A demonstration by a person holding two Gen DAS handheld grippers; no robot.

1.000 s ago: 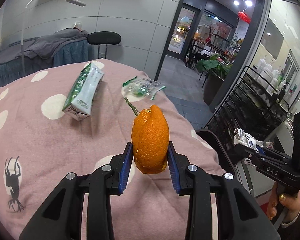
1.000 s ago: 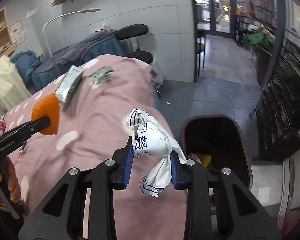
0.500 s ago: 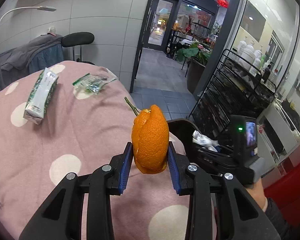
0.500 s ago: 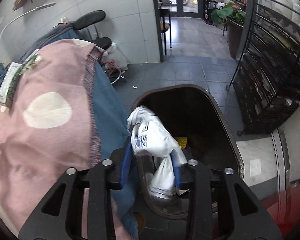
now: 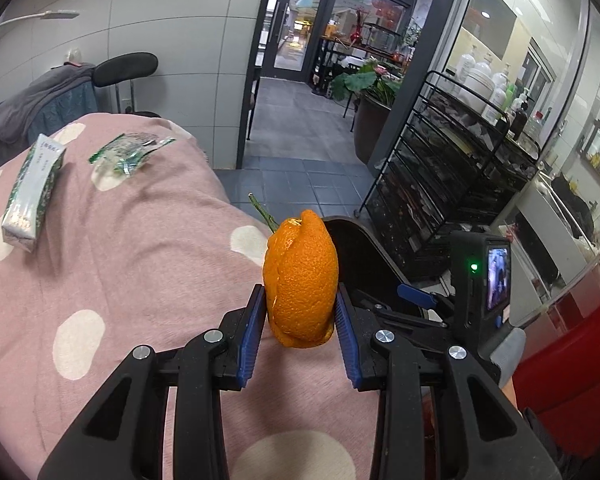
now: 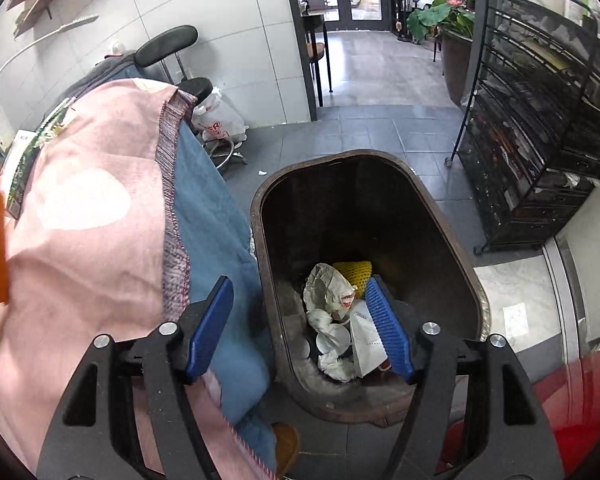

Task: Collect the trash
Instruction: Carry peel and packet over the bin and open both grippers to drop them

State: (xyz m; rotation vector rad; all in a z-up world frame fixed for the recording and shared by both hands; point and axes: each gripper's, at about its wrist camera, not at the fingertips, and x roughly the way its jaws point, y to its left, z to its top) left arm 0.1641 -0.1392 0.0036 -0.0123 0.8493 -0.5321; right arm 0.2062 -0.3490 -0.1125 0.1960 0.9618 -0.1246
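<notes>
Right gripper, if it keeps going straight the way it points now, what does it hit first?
Probably the trash bin: the open right gripper points down at its near rim and the crumpled white wrappers inside; depth is unclear.

Our tongs [image 5: 300, 316] [image 6: 300, 328] were matte black plastic with ribbed blue pads [image 6: 388, 328], silver screws [image 5: 384, 336] dotted along the arms.

Bin [image 6: 476, 296] right of bed [image 6: 99, 264], seemingly touching
</notes>
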